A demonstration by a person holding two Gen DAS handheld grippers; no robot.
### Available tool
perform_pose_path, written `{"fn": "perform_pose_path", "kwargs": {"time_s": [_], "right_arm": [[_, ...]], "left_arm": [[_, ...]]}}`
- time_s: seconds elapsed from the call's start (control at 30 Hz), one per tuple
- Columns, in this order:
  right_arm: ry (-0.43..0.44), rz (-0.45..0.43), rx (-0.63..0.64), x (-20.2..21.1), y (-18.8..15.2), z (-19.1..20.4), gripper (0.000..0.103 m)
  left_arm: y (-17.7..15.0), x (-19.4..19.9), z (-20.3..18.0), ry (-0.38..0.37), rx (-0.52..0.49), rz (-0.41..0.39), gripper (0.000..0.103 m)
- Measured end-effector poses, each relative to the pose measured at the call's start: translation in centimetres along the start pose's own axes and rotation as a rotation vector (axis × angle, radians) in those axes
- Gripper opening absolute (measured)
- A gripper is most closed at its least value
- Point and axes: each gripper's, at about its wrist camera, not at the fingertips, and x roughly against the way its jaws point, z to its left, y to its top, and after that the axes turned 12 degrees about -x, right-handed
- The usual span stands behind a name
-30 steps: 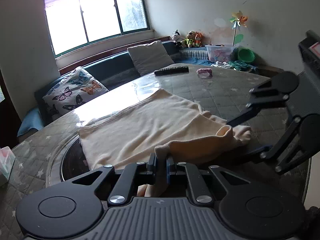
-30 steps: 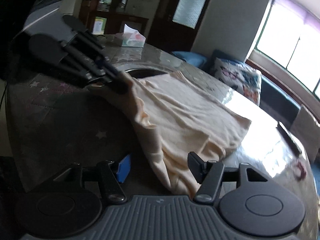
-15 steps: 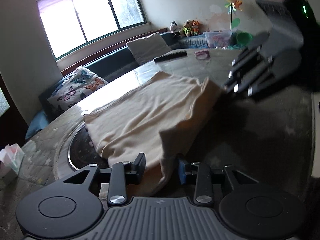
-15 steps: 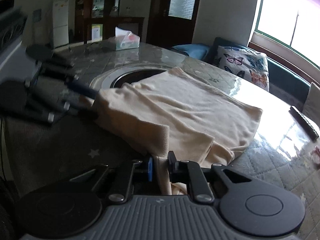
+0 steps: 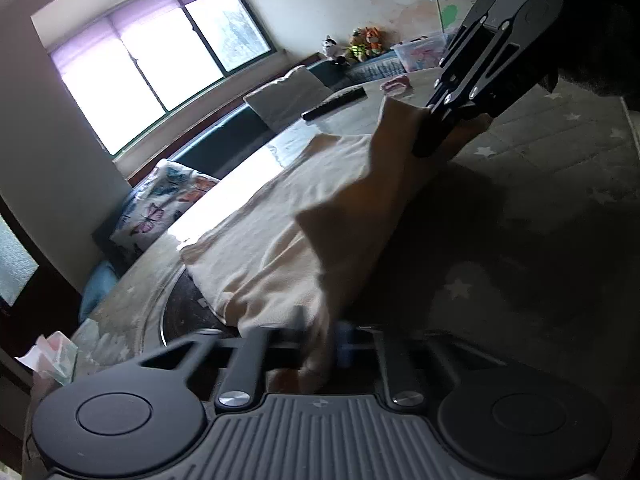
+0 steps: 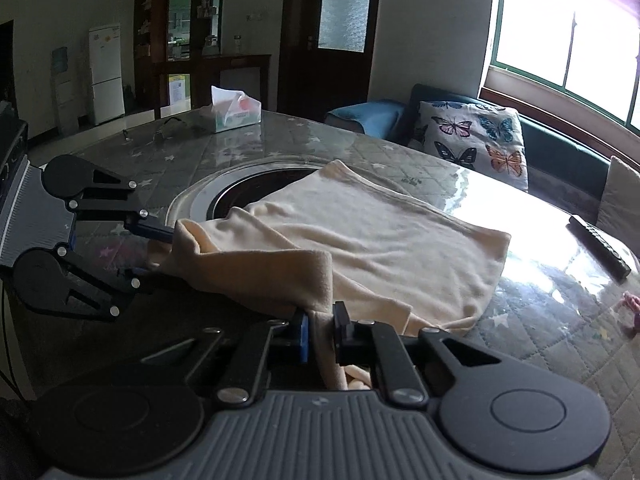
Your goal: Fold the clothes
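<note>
- Left wrist view: left gripper (image 5: pixel 320 344) at bottom centre of frame, jaws closing; a fold of the cream garment (image 5: pixel 320 216) sits pinched between the 2 fingers, slightly motion-blurred.
- From that pinch the garment runs up through the middle of the frame to the right gripper (image 5: pixel 436 128) at upper right, which clamps the far corner of the same raised edge.
- Rest of the garment lies flat on the round table (image 5: pixel 540 208), part of it over the dark round inset (image 5: pixel 184 312) at lower left.
- Black remote (image 5: pixel 334 104) and a small pink item (image 5: pixel 396 84) lie on the table beyond the cloth, upper centre. Butterfly cushion (image 5: pixel 164 204) on the bench at left.

- Right wrist view: right gripper (image 6: pixel 320 332) at bottom centre, jaws closing; cloth of the cream garment (image 6: pixel 360 232) is squeezed between the fingers and hangs below them.
- Lifted edge spans from there to the left gripper (image 6: pixel 164 256) at mid left, whose fingers are buried in a bunched corner of cloth.
- Garment body rests flat on the table (image 6: pixel 540 344) at frame centre, far edge overlapping the dark inset (image 6: pixel 248 192).
- Tissue box (image 6: pixel 236 112) at upper centre-left on the table; remote (image 6: pixel 600 246) at right edge; butterfly cushion (image 6: pixel 476 140) upper right.
</note>
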Motion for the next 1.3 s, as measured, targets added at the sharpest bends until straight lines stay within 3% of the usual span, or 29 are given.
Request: {"fn": "perform_pose_path", "kwargs": {"time_s": [0.33,0.57,0.7,0.83,1.0,1.3], "right_arm": [[0.000,-0.074,0.001,3.3,-0.3,1.1,0.008],[0.044,-0.125,0.016,9.7,-1.1,3.2,0.008],[0.058,-0.146,0.036,13.0,-1.3,4.8,0.008],[0.049,-0.150,0.056,13.7,-0.7,5.1,0.008],[0.031,-0.127,0.034,11.3,1.2,3.5,0.008],[0.003,-0.008,-0.070,1.8,4.8,-2.1,0.008]], "left_arm": [[1.0,4.6,0.6,0.007,0.030,-0.060,0.005],[2.1,11.9,0.6,0.000,0.057,-0.132,0.005],[2.8,13.7,0.7,-0.005,0.063,-0.151,0.005],[3.1,12.4,1.6,-0.005,0.089,-0.155,0.005],[3.8,8.7,3.4,0.008,0.107,-0.125,0.005],[3.7,-2.3,7.6,-0.060,0.198,0.002,0.005]]}}
